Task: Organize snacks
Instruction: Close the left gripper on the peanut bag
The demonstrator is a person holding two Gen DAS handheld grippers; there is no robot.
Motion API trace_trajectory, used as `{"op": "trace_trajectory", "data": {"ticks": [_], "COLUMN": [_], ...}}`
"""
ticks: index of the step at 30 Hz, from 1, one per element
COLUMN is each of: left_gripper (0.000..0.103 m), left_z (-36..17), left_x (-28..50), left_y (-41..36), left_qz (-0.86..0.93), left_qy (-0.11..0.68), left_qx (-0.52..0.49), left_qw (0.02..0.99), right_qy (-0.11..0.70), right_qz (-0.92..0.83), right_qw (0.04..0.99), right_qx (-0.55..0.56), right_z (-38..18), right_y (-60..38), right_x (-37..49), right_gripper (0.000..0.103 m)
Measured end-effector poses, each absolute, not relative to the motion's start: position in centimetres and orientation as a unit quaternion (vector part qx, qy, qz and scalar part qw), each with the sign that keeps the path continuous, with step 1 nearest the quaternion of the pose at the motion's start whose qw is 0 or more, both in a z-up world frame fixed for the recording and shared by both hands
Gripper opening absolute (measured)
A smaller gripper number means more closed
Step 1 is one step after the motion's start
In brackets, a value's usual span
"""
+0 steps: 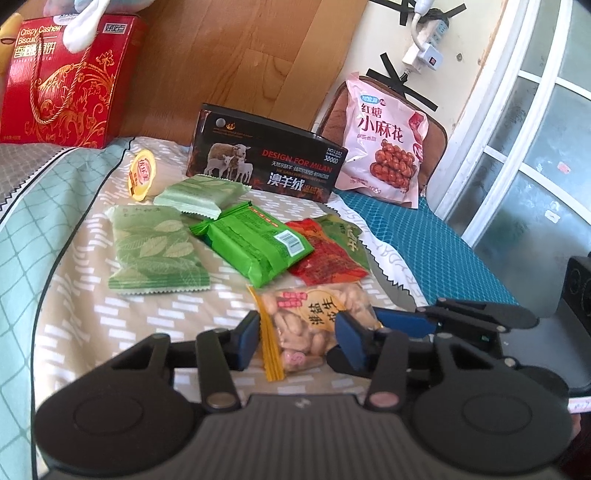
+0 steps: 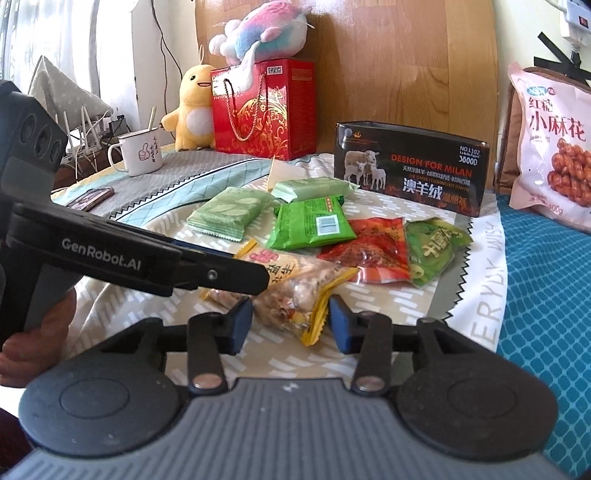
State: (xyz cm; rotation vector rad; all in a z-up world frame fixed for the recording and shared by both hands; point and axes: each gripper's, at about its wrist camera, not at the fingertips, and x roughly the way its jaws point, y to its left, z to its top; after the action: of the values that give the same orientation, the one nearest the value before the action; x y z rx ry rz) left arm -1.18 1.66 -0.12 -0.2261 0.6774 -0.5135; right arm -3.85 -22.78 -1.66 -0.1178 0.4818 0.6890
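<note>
A clear peanut packet [image 1: 314,325] with a yellow sealed edge lies on the patterned bed cloth. My left gripper [image 1: 299,339] has its blue pads on both sides of it, touching or nearly so. My right gripper [image 2: 291,321] straddles the same packet [image 2: 295,291] at its other end, jaws apart. The left gripper's arm [image 2: 147,258] crosses the right wrist view. Beyond lie two pale green leaf packets [image 1: 155,251], a bright green packet [image 1: 255,243], a red packet [image 1: 325,258] and a green packet [image 2: 436,251]. A black open box [image 1: 266,162] stands behind them.
A red cashew biscuit box [image 1: 70,81] and plush toys [image 2: 258,33] stand at the headboard. A pink twist-snack bag [image 1: 384,144] leans at the back right. A small yellow jelly cup [image 1: 142,173], a mug [image 2: 138,151] and a phone [image 2: 92,197] are on the bed.
</note>
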Motion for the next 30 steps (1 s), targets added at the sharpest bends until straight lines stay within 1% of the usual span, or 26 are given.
{"op": "trace_trajectory", "data": {"ticks": [5, 6, 8, 9, 11, 12, 13, 14, 18, 19, 22, 24, 25, 27, 29, 30], "left_gripper": [0.045, 0.047, 0.054, 0.056, 0.056, 0.056, 0.056, 0.056, 0.053, 0.052, 0.051, 0.051, 0.052, 0.056, 0.063, 0.065], "left_z": [-0.17, -0.17, -0.19, -0.19, -0.2, -0.2, -0.2, -0.19, -0.18, -0.19, -0.21, -0.23, -0.24, -0.25, -0.23, -0.24], "left_x": [-1.09, -1.03, -0.93, -0.9, -0.91, -0.94, -0.96, -1.01, -1.18, -1.19, -1.18, -1.16, -1.13, -1.07, -1.01, -0.98], "left_y": [1.73, 1.77, 1.9, 1.98, 2.0, 1.96, 1.93, 1.89, 1.65, 1.64, 1.68, 1.72, 1.75, 1.84, 1.95, 2.0], "left_qz": [-0.25, -0.249, -0.254, -0.256, -0.257, -0.256, -0.256, -0.255, -0.258, -0.259, -0.262, -0.262, -0.262, -0.263, -0.266, -0.267], "left_qy": [0.331, 0.332, 0.333, 0.333, 0.333, 0.333, 0.333, 0.333, 0.331, 0.332, 0.332, 0.332, 0.333, 0.334, 0.334, 0.334], "left_qx": [-0.112, -0.114, -0.12, -0.123, -0.125, -0.125, -0.124, -0.123, -0.118, -0.119, -0.121, -0.123, -0.124, -0.127, -0.131, -0.132], "left_qw": [0.903, 0.903, 0.9, 0.899, 0.899, 0.899, 0.899, 0.899, 0.9, 0.899, 0.898, 0.898, 0.897, 0.896, 0.895, 0.894], "right_qy": [0.232, 0.234, 0.238, 0.24, 0.241, 0.241, 0.24, 0.238, 0.234, 0.234, 0.232, 0.23, 0.23, 0.229, 0.23, 0.23], "right_qz": [0.334, 0.335, 0.336, 0.335, 0.337, 0.339, 0.34, 0.338, 0.332, 0.33, 0.325, 0.324, 0.324, 0.324, 0.323, 0.324], "right_qw": [0.912, 0.911, 0.91, 0.91, 0.909, 0.907, 0.907, 0.908, 0.91, 0.911, 0.913, 0.913, 0.913, 0.914, 0.914, 0.914], "right_qx": [-0.057, -0.055, -0.05, -0.05, -0.052, -0.058, -0.066, -0.075, -0.088, -0.087, -0.087, -0.088, -0.089, -0.089, -0.088, -0.088], "right_z": [-1.69, -1.72, -1.77, -1.79, -1.82, -1.85, -1.86, -1.9, -1.98, -2.0, -2.0, -2.0, -2.01, -2.03, -2.03, -2.04], "right_y": [-22.78, -22.81, -22.87, -22.86, -22.77, -22.56, -22.37, -22.11, -21.96, -22.06, -22.19, -22.19, -22.2, -22.23, -22.18, -22.2], "right_x": [-3.92, -3.88, -3.72, -3.68, -3.71, -3.87, -4.03, -4.22, -4.37, -4.31, -4.19, -4.19, -4.21, -4.19, -4.15, -4.12], "right_gripper": [0.047, 0.047, 0.05, 0.054, 0.06, 0.065, 0.067, 0.067, 0.066, 0.062, 0.054, 0.052, 0.052, 0.052, 0.052, 0.051]}}
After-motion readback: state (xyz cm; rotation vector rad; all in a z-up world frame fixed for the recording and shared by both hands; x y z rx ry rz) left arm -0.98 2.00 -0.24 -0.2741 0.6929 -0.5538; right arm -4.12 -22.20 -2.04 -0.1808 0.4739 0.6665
